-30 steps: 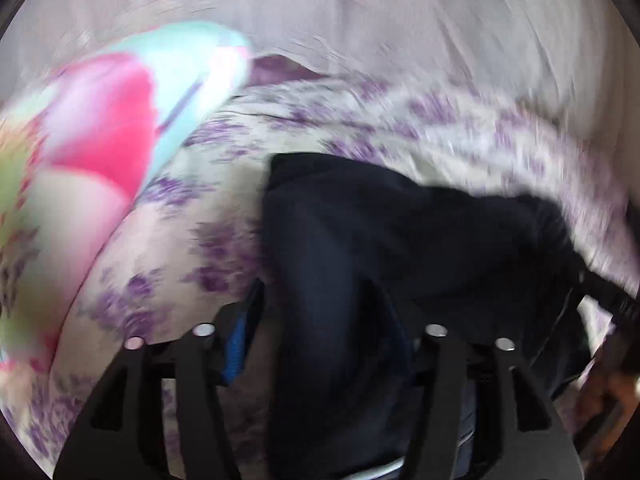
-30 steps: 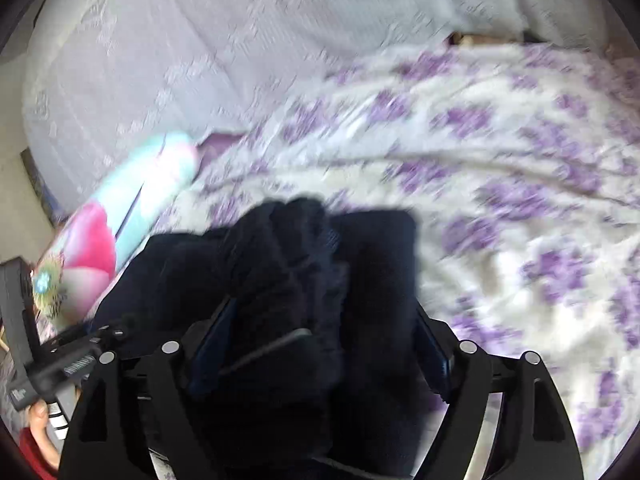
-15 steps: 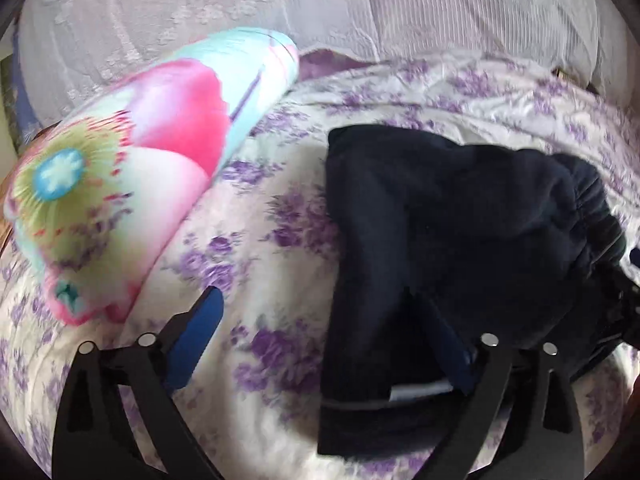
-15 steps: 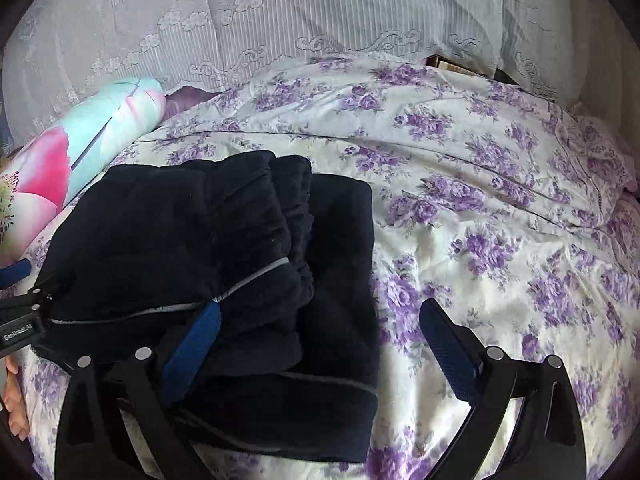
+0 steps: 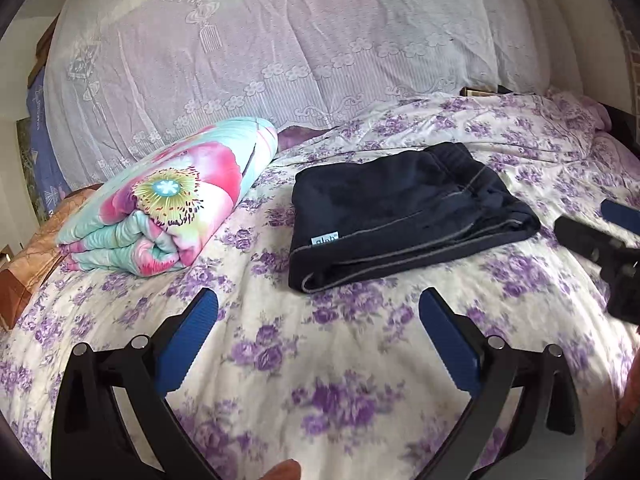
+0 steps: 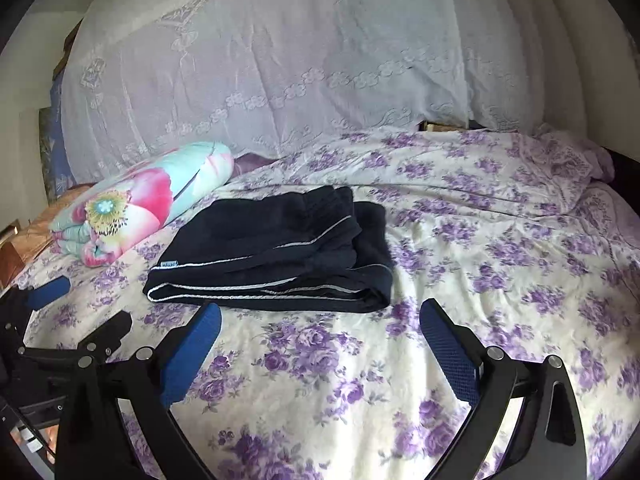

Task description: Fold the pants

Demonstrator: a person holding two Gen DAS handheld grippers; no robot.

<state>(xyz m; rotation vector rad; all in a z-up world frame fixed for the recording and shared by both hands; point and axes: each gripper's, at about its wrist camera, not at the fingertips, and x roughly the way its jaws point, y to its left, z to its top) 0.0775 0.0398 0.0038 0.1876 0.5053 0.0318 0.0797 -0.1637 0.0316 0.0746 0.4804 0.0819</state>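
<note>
The dark navy pants (image 5: 400,208) lie folded into a compact bundle with grey piping on the flowered bedsheet (image 5: 352,364). In the right wrist view the same pants (image 6: 272,248) rest just beyond my fingers. My left gripper (image 5: 318,304) hangs short of the bundle, its jaws opening, with only sheet between them. My right gripper (image 6: 320,312) is open and holds nothing, its blue pads (image 6: 448,352) a little in front of the pants' near edge. Each gripper shows in the other's view: the right gripper (image 5: 612,232) at the right edge, the left gripper (image 6: 80,308) at the lower left.
A rolled floral quilt (image 5: 172,200) in pink and turquoise lies left of the pants and shows again as the quilt (image 6: 132,200) in the right wrist view. A white lace cover (image 5: 280,40) rises behind the bed. A fingertip (image 5: 284,476) shows at the bottom edge.
Both grippers have let go of the pants, opened wide and drawn back from them. The folded bundle now lies free on the sheet, farther away in both views.
</note>
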